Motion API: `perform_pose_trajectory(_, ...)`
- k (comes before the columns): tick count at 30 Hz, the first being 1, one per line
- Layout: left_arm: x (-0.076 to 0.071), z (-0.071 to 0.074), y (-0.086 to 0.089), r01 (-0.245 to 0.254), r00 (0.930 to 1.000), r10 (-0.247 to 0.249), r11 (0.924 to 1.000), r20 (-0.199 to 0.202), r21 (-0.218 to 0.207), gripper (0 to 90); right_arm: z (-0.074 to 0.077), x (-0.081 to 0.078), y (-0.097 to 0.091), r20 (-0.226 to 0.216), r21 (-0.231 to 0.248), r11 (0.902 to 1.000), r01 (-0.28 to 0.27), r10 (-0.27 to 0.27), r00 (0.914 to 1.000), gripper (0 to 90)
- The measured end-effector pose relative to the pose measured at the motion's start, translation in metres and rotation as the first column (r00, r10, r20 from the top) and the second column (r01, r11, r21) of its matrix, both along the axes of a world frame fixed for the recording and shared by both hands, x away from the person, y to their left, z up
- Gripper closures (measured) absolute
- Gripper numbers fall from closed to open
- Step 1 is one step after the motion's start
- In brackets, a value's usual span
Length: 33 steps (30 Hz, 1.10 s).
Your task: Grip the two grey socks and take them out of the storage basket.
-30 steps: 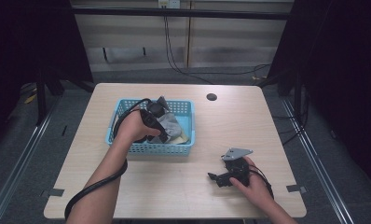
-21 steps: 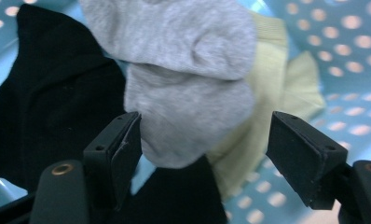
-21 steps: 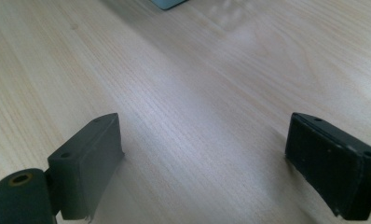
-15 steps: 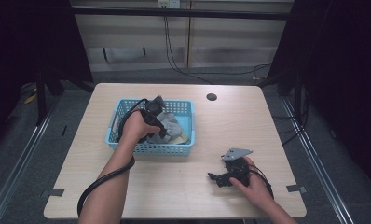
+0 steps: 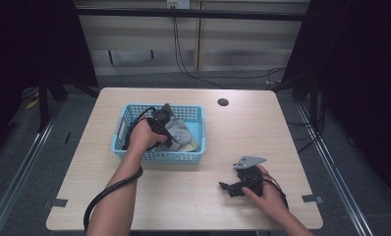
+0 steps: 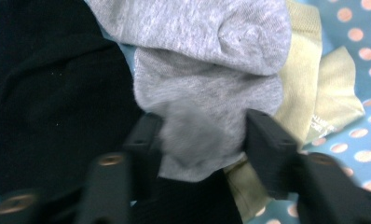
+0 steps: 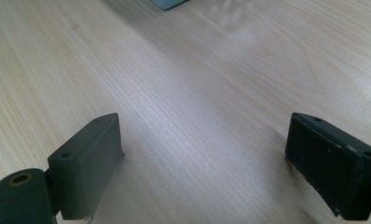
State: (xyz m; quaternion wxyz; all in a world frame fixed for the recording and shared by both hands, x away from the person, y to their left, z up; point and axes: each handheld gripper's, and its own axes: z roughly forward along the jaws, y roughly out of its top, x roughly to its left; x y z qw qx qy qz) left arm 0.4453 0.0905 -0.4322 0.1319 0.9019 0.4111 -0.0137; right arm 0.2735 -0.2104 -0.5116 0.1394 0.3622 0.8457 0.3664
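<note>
Grey sock, soft and bunched, in blue basket, atop black and yellowish cloth

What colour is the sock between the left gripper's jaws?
Light grey sock, clearest in the left gripper view.

**Crowded basket, wide open table**

The blue basket is sitting on the left half of the table, and its walls are blocking any sideways way in, so the top is the way in. Inside, a grey sock, a black cloth and a yellowish sock are lying packed together, leaving just a bit of dotted floor showing. The left gripper is sitting in there, its jaws having just been closing around the grey sock. Bare wood is stretching out ahead of the right gripper, whose jaws are standing wide apart. A small dark hole is sitting near the far edge.
</note>
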Motion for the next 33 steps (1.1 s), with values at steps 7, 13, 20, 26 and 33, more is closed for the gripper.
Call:
perform_pose_trajectory(7,0.000,0.011,-0.001,0.006,0.9994,-0.005,0.9997,-0.034,0.026,75.7,0.000,0.000,0.000,-0.001,0.000,1.0000,0.001,-0.001,1.0000,10.4)
perform_pose_trajectory(13,0.000,0.027,0.002,0.007,0.9993,-0.007,0.9997,-0.036,0.022,76.8,0.000,0.000,0.000,-0.003,0.001,1.0000,0.001,-0.001,1.0000,10.4)
perform_pose_trajectory(20,0.000,0.045,0.008,0.011,0.9976,-0.010,0.9998,-0.068,0.019,76.9,0.000,0.000,0.000,-0.006,0.002,1.0000,0.002,-0.002,1.0000,10.4)
perform_pose_trajectory(26,0.002,0.060,0.011,0.018,0.9965,-0.017,0.9997,-0.081,0.014,76.9,0.000,0.000,0.000,-0.005,0.001,1.0000,0.002,-0.002,1.0000,10.4)
perform_pose_trajectory(33,0.002,0.075,0.013,0.024,0.9958,-0.022,0.9993,-0.089,0.027,76.9,0.000,0.000,0.000,-0.003,0.001,1.0000,0.001,-0.001,1.0000,10.4)
